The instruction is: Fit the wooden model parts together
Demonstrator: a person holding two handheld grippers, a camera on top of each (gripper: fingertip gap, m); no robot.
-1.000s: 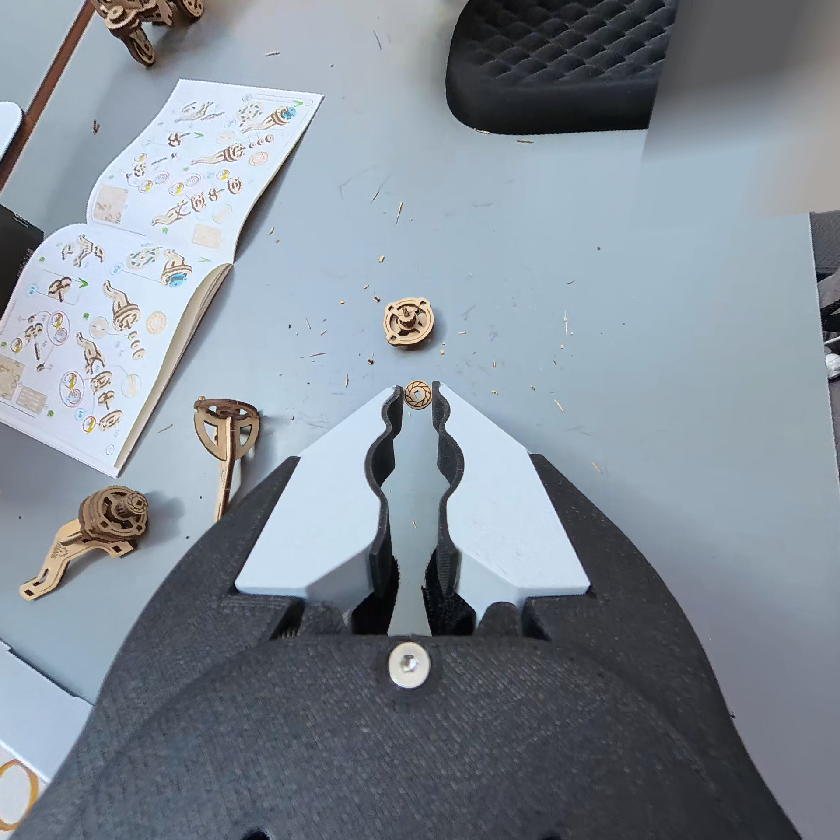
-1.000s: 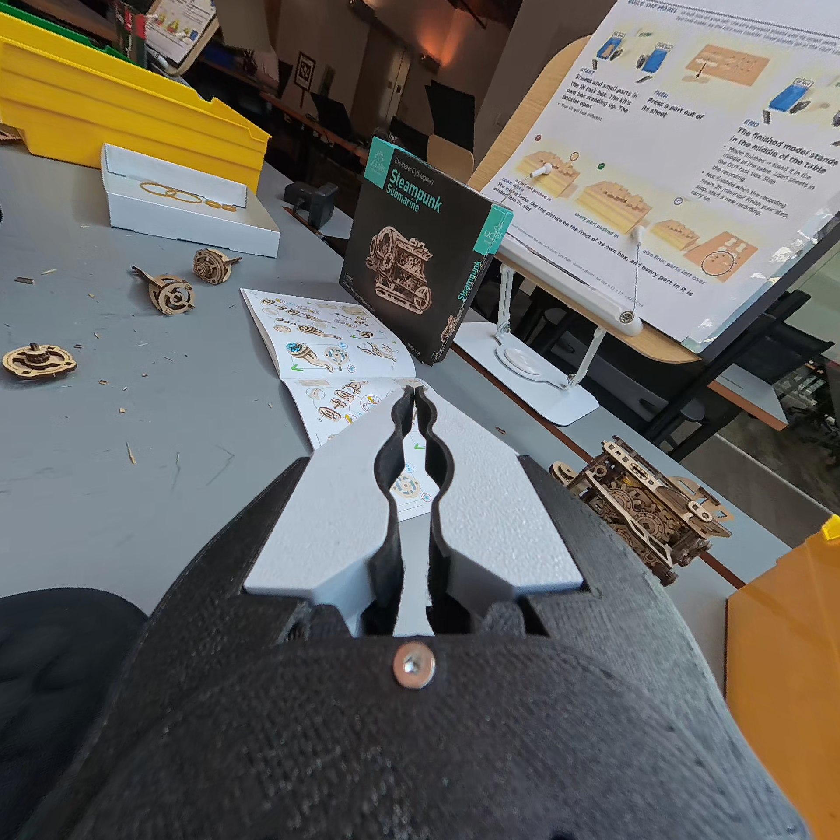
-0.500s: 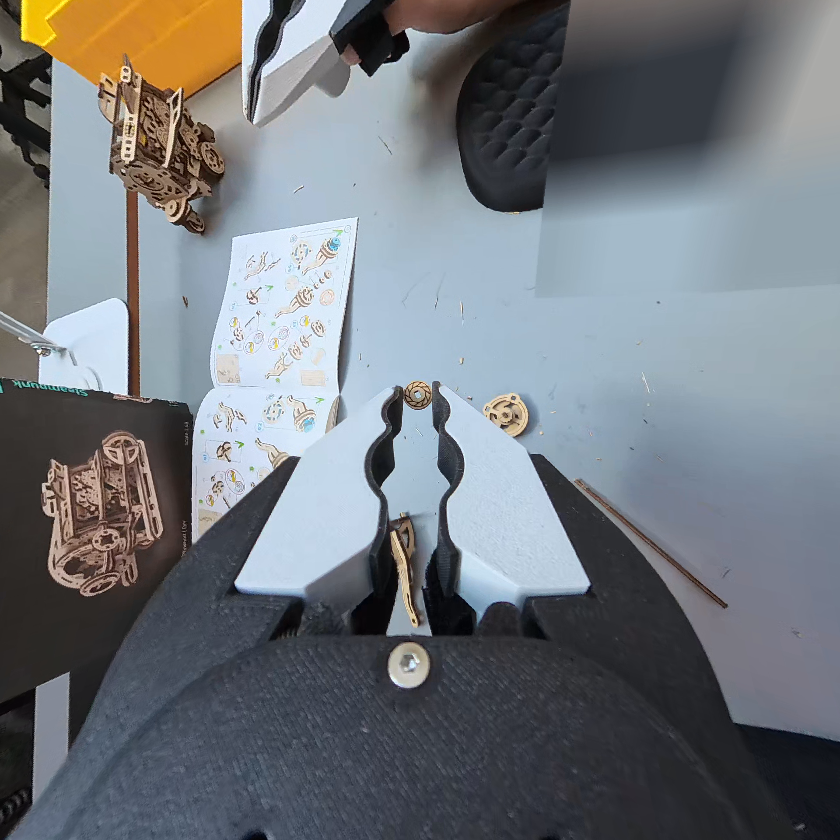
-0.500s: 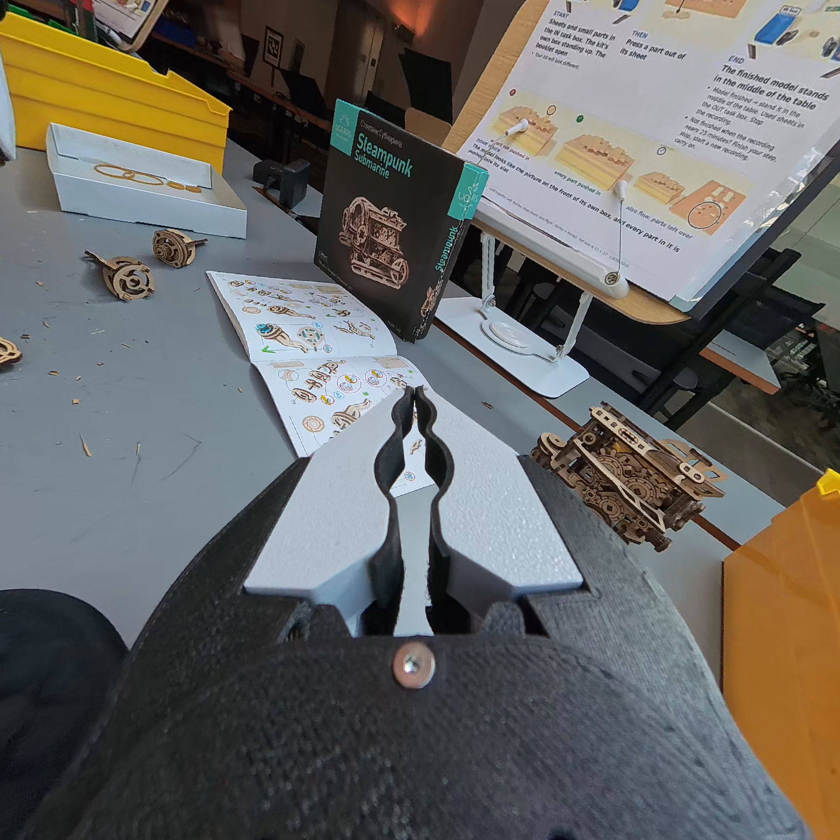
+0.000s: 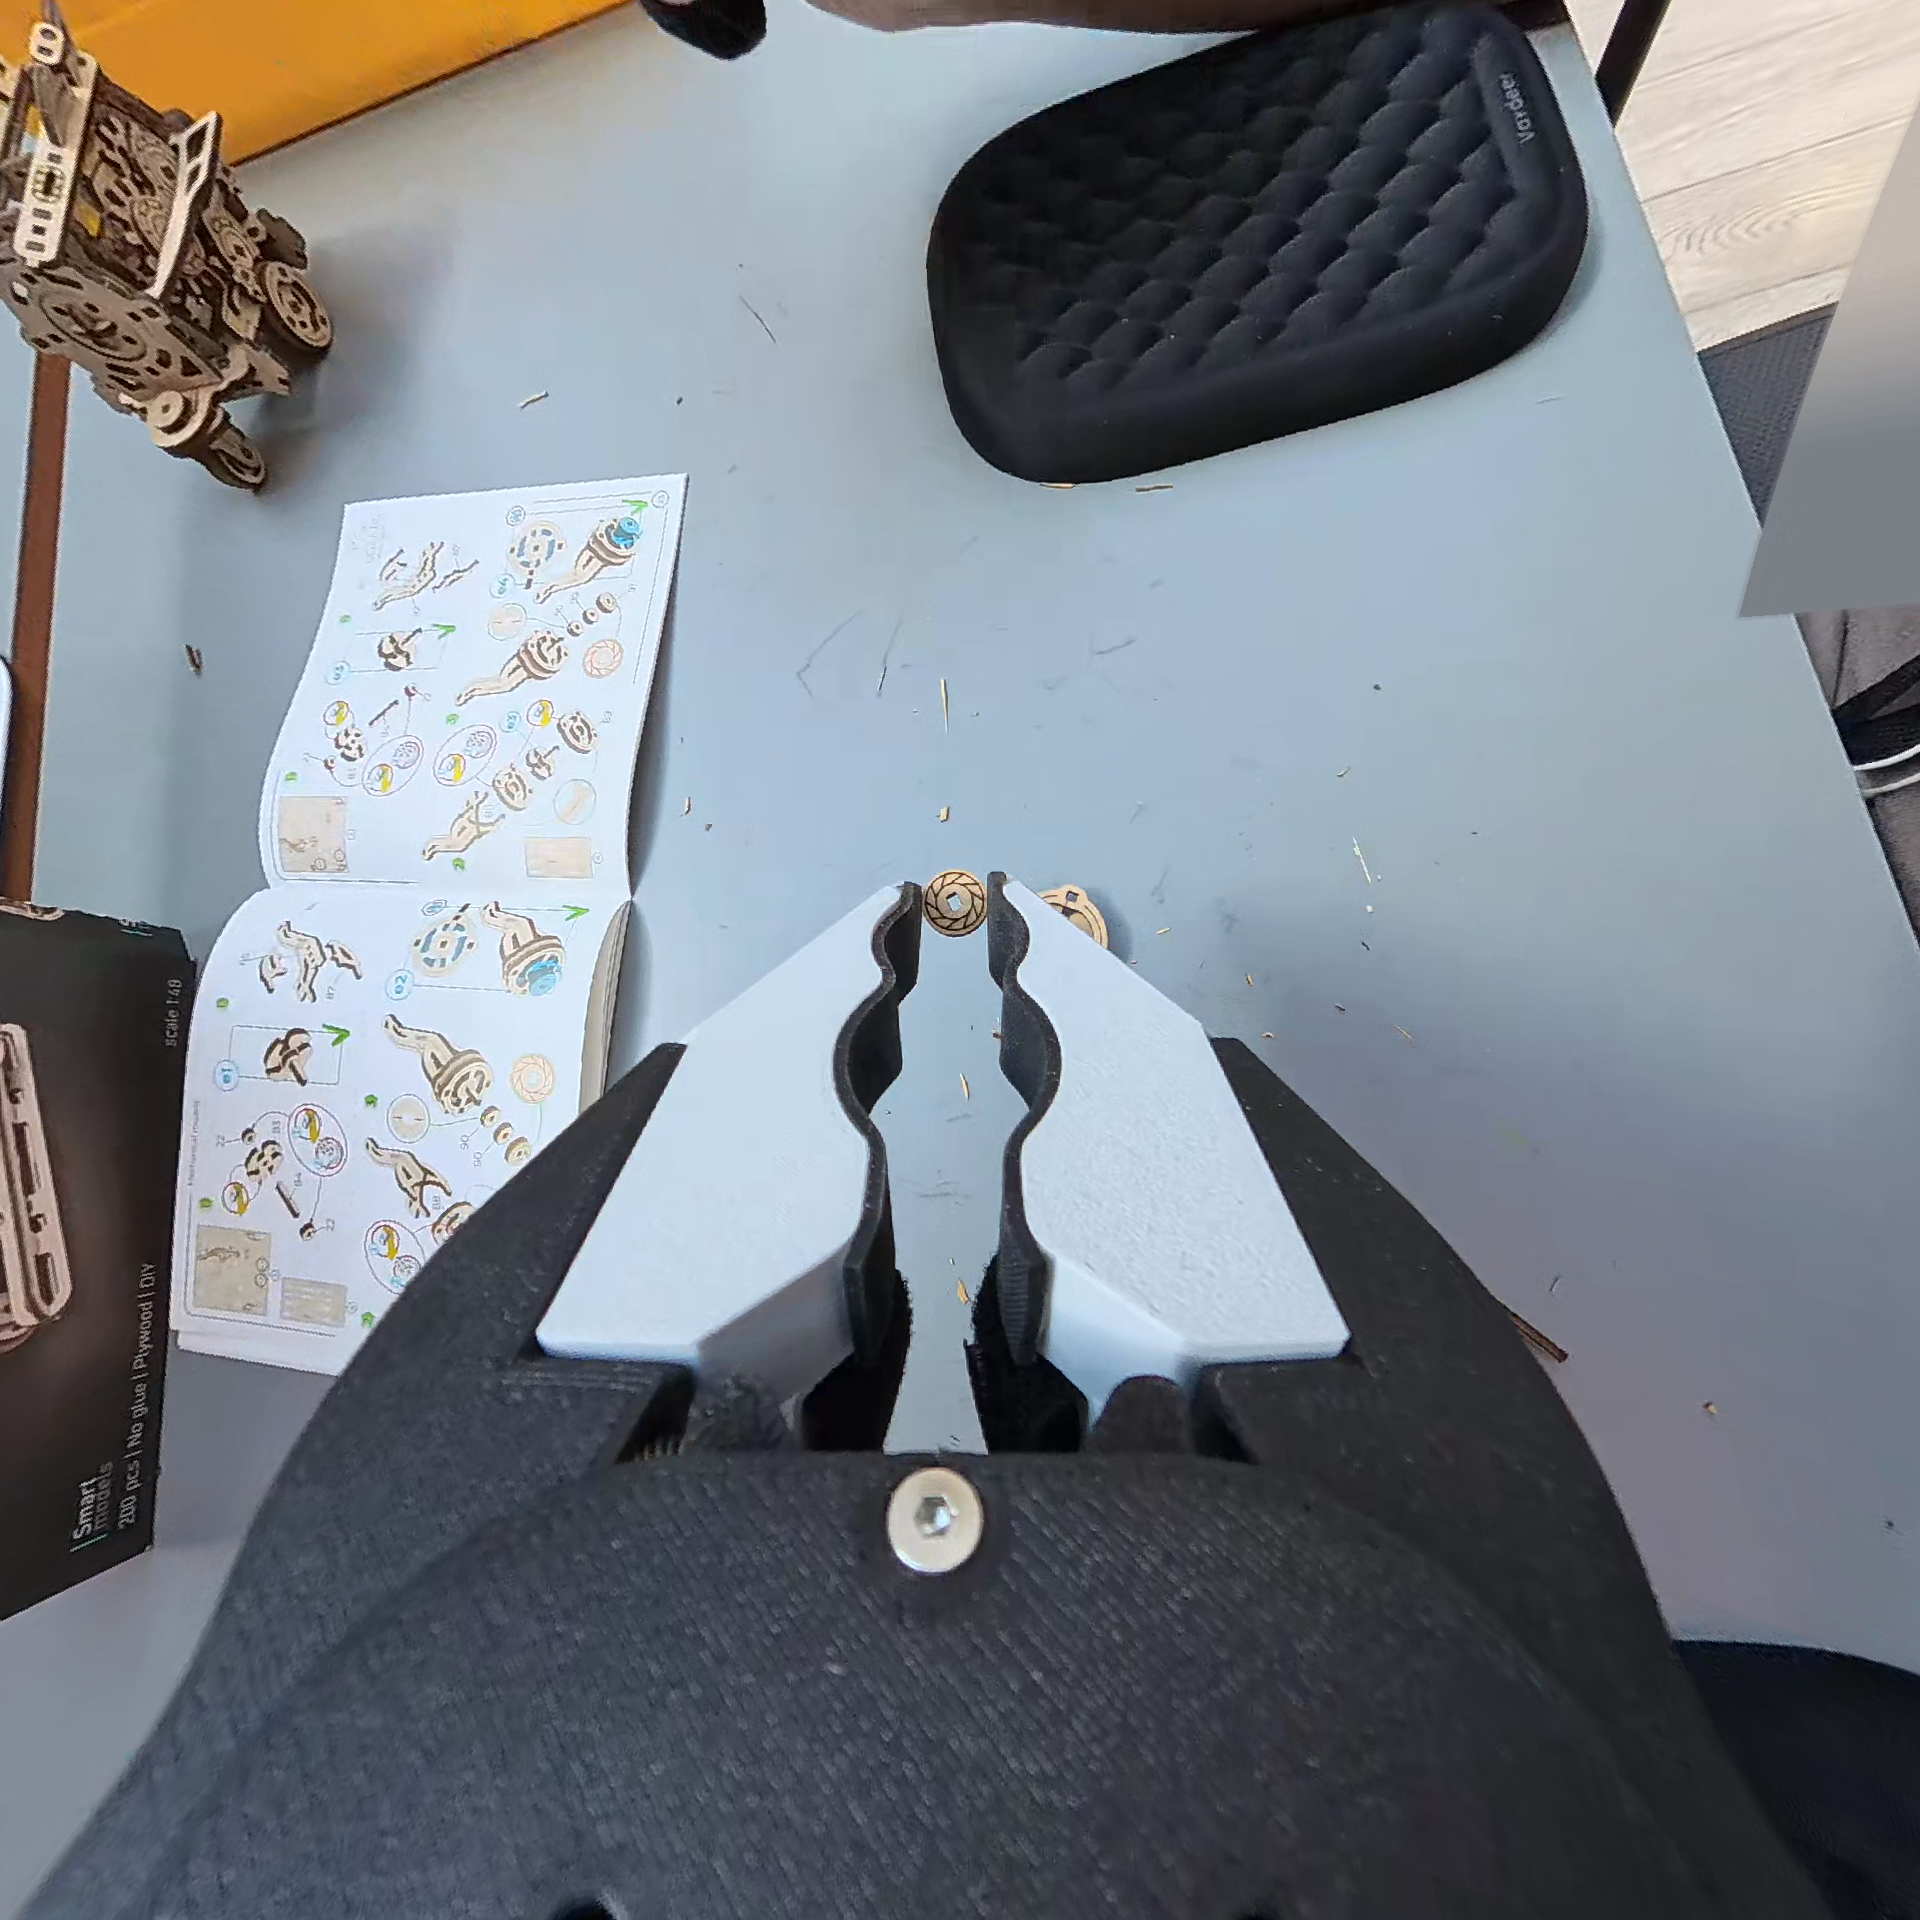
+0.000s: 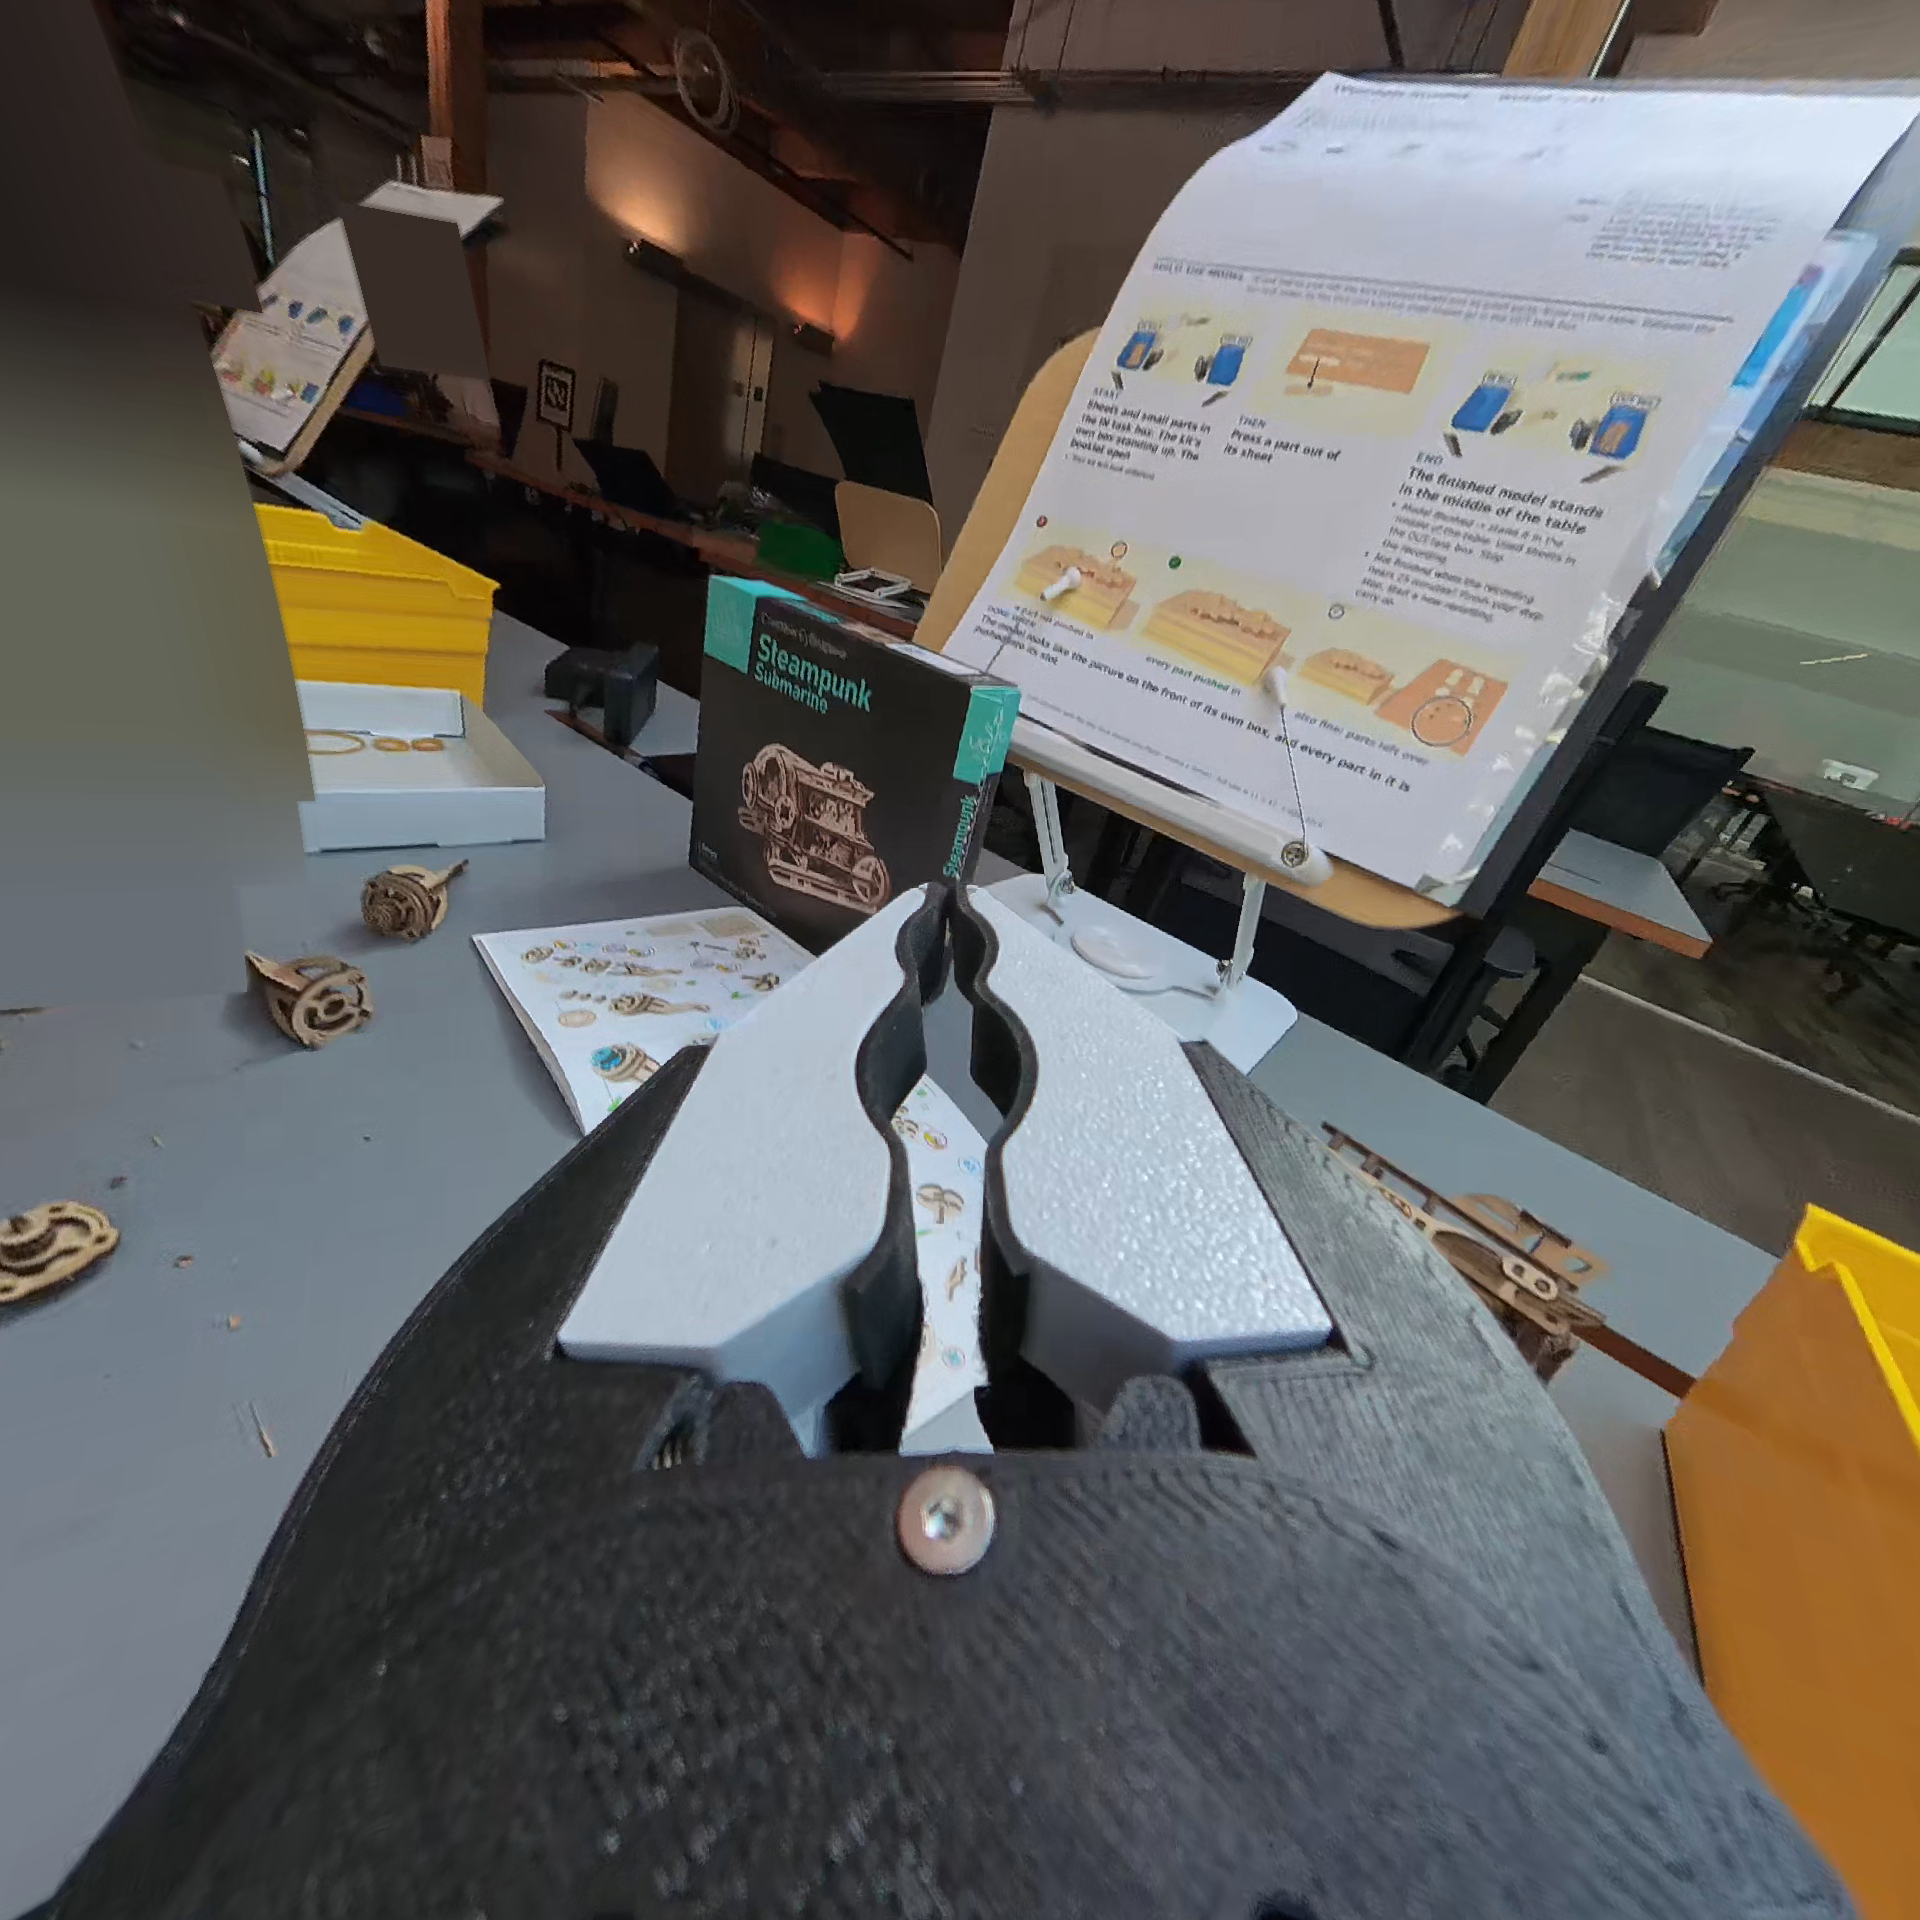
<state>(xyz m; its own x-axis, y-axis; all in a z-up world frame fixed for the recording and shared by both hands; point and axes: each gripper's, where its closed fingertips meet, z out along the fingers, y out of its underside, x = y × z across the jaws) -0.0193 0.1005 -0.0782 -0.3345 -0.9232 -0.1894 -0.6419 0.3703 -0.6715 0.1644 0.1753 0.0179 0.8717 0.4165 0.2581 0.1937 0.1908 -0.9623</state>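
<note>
Over the grey table (image 5: 1351,727) | left gripper (image 5: 955,902) pinching small wooden disc (image 5: 954,904) at fingertips | right gripper (image 6: 952,902) closed, empty, above booklet (image 6: 623,977)

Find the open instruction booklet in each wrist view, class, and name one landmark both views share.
Left wrist view: the instruction booklet lies open at left of centre, beside the left hand-held gripper.
Right wrist view: it lies at centre, partly behind the right hand-held gripper.
Shared landmark: the black kit box beside the booklet.
</note>
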